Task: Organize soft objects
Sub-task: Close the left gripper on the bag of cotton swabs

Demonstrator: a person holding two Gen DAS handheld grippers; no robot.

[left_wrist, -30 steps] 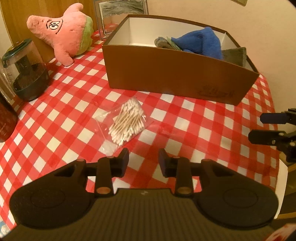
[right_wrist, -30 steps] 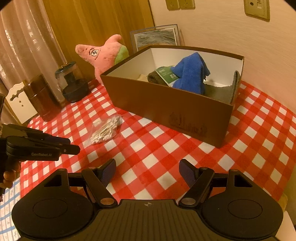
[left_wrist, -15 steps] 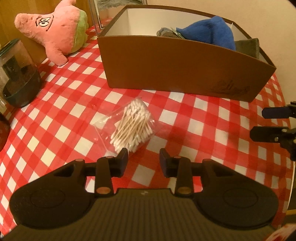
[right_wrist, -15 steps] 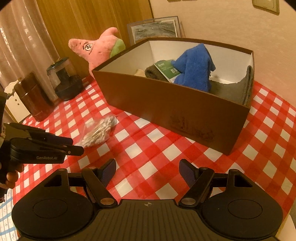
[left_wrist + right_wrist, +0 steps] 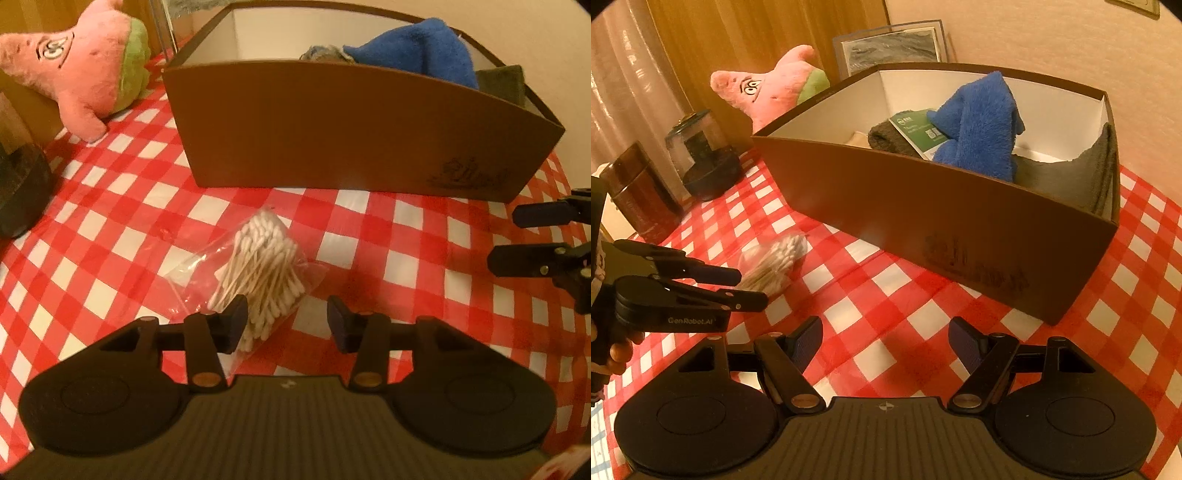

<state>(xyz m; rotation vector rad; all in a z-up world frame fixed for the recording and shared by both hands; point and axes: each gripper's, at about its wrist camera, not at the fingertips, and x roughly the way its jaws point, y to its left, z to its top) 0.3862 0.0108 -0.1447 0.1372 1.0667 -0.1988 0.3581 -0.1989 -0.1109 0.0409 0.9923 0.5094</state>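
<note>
A red-and-white checked tablecloth (image 5: 110, 236) covers the table. At its far side stands a brown cardboard box (image 5: 351, 133) holding a blue towel (image 5: 979, 122) and grey cloths (image 5: 1082, 173). A pink star plush (image 5: 85, 62) lies far left. Near centre lies a clear bag of cotton swabs (image 5: 266, 273). The left gripper (image 5: 287, 324) has its jaws opening around the bag's near end, not pressing it. The right gripper (image 5: 885, 341) is spread, empty.

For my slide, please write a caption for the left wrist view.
Left gripper, jaws opening, descends over a bag of cotton swabs lying before the brown box.
</note>
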